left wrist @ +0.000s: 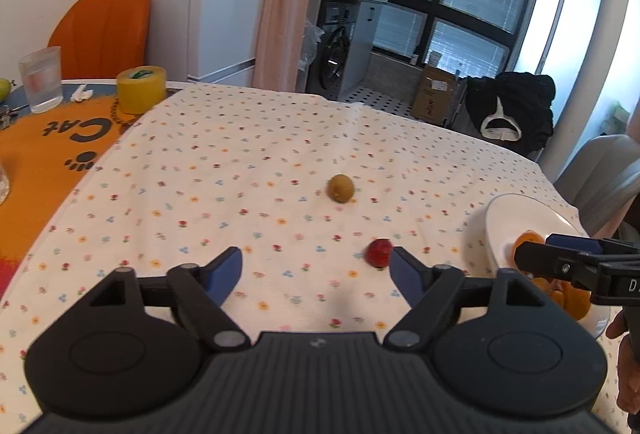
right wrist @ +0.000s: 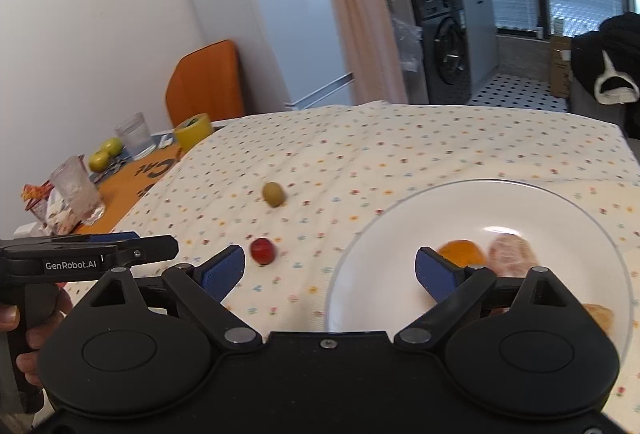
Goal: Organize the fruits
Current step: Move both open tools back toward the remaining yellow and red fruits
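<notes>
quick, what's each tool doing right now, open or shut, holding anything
Left tool: open, empty, its right finger beside the red fruit.
Right tool: open, empty, over the edge of the plate.

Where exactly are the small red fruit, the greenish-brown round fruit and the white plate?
Red fruit [left wrist: 379, 252]: left wrist view, middle of its rounded body.
Greenish-brown fruit [right wrist: 274, 194]: right wrist view, centre of its skin.
White plate [right wrist: 380, 286]: right wrist view, bare inner surface left of the orange pieces.

Red fruit [left wrist: 379, 252], olive-green fruit [left wrist: 341, 188], white flower-dotted tablecloth [left wrist: 240, 173]
</notes>
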### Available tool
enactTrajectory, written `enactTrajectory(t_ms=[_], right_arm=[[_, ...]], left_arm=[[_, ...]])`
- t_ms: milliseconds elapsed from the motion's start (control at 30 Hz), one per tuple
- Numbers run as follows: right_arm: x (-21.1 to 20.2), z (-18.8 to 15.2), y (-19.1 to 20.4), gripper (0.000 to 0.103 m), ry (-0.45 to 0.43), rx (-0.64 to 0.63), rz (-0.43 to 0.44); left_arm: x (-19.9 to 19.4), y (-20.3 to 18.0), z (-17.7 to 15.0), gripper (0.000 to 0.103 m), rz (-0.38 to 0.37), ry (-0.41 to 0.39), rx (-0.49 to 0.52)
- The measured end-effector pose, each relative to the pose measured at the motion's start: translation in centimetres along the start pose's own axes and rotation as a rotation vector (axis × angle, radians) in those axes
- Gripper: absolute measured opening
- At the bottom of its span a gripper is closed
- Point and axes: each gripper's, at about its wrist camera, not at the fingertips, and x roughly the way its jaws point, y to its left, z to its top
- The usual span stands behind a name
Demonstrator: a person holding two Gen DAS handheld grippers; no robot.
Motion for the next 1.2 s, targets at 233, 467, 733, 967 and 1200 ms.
enactTrajectory(t_ms=[233,467,733,967,1200], right_arm=[[1.6,0.3,1.8,0.092,0.011,-0.031,0.032],[3.4,0.5,3.3,0.090,0.034,-0.068,0.050],[5.4,0.7,4.7,0.085,0.063,-0.114,0.064],[7.5,0.7,5.1,0.073,0.105,-0.122,0.058],[9.4,0.7,5.5,0.062,0.133,-0.134,0.046]], left_arm=[[0.1,1.9,-0.1,0.089,0.046,-0.004,-0.030],[0.4,3.2,0.1,0.090,0.058,-0.006,-0.045],[1.1,4.7,0.2,0.090,0.066,0.001,-0.072],[2.1,5.0,0.5,0.090,0.057,0.016,-0.080],[3.2,4.7,1.0,0.090,0.054,0.029,-0.059]])
